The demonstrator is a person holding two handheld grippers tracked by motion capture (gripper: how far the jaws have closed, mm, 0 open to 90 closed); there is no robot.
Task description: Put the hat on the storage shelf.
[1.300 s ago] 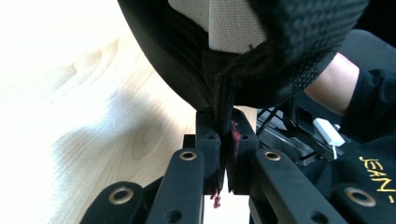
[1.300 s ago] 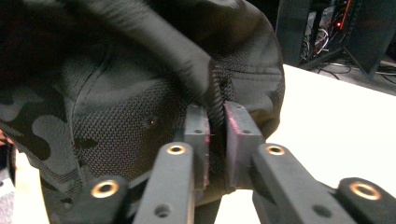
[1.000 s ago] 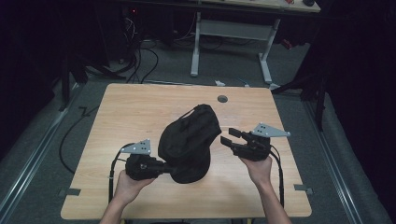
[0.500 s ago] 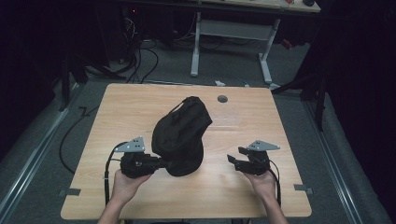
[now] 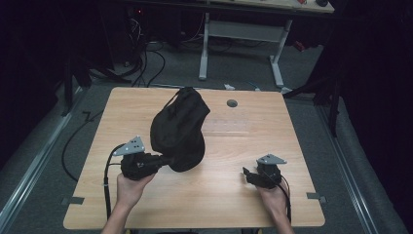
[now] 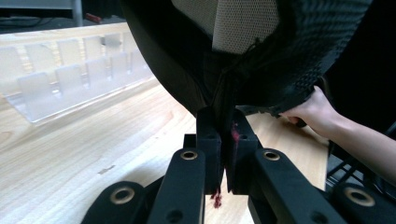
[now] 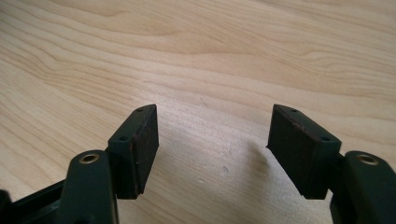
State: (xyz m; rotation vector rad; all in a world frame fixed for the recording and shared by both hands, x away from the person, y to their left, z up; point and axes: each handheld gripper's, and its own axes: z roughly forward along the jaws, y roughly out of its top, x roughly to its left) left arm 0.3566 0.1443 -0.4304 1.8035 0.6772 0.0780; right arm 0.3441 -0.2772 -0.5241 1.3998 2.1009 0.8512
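A black fabric bag [image 5: 180, 129] with a mesh panel stands up from the middle of the wooden table [image 5: 253, 141]. My left gripper [image 5: 168, 160] is at its near lower edge, shut on a fold of the fabric. In the left gripper view the jaws [image 6: 224, 121] pinch a seam of the bag [image 6: 280, 51], which looms overhead. My right gripper [image 5: 246, 174] is low over the table near the front right, apart from the bag. It [image 7: 212, 130] is open, with bare wood [image 7: 210, 46] between its pads.
A clear compartmented tray [image 5: 234, 124] lies flat on the table right of the bag, also seen as a clear tray [image 6: 70, 74] in the left gripper view. A round cable hole [image 5: 232, 103] is near the far edge. A white-legged desk [image 5: 243, 29] and floor cables stand beyond.
My right gripper has drawn away from the bag's right side to the front right of the table. The bag has shifted left and away, held by the left gripper.
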